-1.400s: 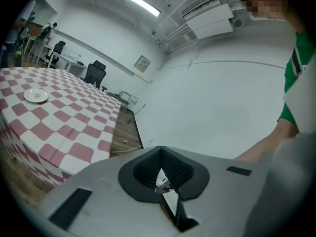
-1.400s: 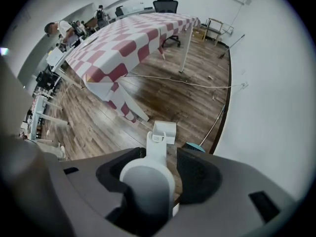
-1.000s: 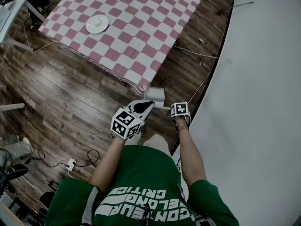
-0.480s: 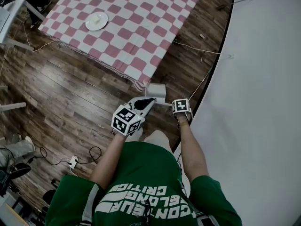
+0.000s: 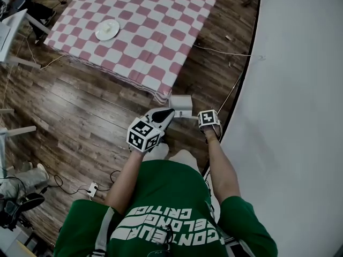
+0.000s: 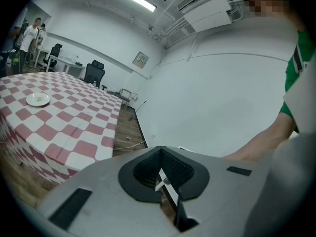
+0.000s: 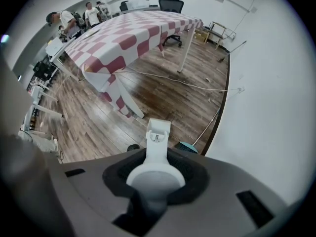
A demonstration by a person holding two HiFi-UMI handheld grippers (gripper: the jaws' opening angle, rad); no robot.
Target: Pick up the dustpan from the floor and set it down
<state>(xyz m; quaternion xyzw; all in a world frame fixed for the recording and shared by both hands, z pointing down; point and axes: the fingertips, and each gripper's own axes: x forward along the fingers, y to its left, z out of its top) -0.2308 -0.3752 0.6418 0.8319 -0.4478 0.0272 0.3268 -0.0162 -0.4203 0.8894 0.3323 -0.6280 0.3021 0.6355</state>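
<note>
The white dustpan (image 5: 181, 106) sits low by the table corner, its upright handle (image 7: 156, 157) running up into my right gripper (image 5: 207, 122). In the right gripper view the handle's rounded top fills the space between the pads, so my right gripper (image 7: 156, 168) is shut on it. Its jaws closed in on the handle within the last second, then eased a touch. Whether the pan rests on the floor I cannot tell. My left gripper (image 5: 159, 119) hovers just left of the dustpan; its jaws (image 6: 163, 171) meet in a thin slit with nothing held.
A table with a pink-and-white checked cloth (image 5: 144, 31) stands ahead, with a white plate (image 5: 107, 29) on it. A white backdrop (image 5: 300, 116) covers the right. A teal broom (image 7: 188, 147) lies at its edge. Cables cross the wooden floor (image 5: 80, 116). People stand far off (image 7: 74, 18).
Both grippers and the dustpan stay about where they were. The head view has shifted slightly, so the table sits a little higher and further left in the picture.
</note>
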